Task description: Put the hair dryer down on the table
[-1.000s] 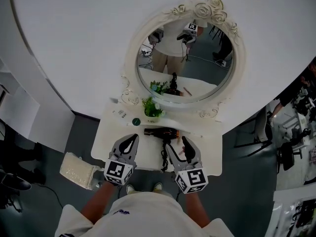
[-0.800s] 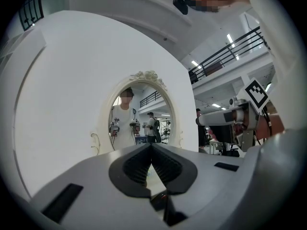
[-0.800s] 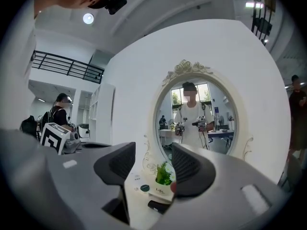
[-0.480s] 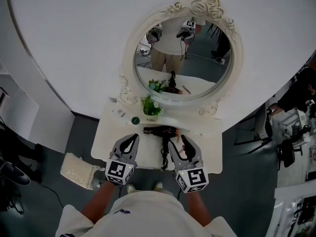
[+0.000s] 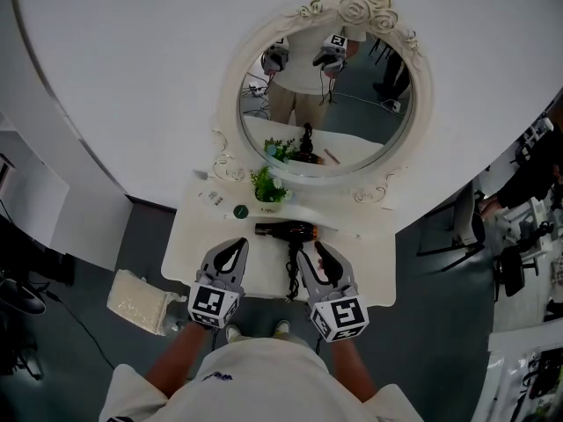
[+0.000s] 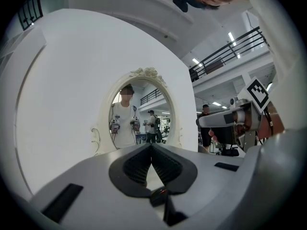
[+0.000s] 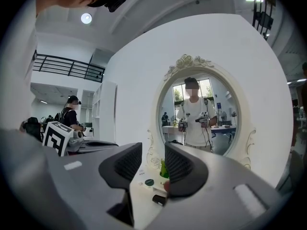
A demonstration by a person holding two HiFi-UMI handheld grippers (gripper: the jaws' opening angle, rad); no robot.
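Note:
The black hair dryer [image 5: 286, 231] lies on its side on the white table [image 5: 198, 262], nozzle to the left, with its dark cord [image 5: 290, 278] running toward the front edge. My right gripper [image 5: 310, 253] hovers just in front of the dryer, apart from it. In the right gripper view its jaws [image 7: 153, 152] are closing, with a gap and nothing between them. My left gripper [image 5: 236, 246] hangs over the table left of the cord. Its jaws [image 6: 151, 150] touch at the tips and hold nothing.
An oval mirror [image 5: 325, 86] in an ornate white frame hangs on the wall behind the table. A small green plant [image 5: 268, 187] and a green round lid [image 5: 241, 212] stand at the table's back. A pale cushion [image 5: 141, 304] lies on the floor at the left.
The right gripper's jaws have narrowed and it has drifted slightly left. The hair dryer and the left gripper have stayed where they were.

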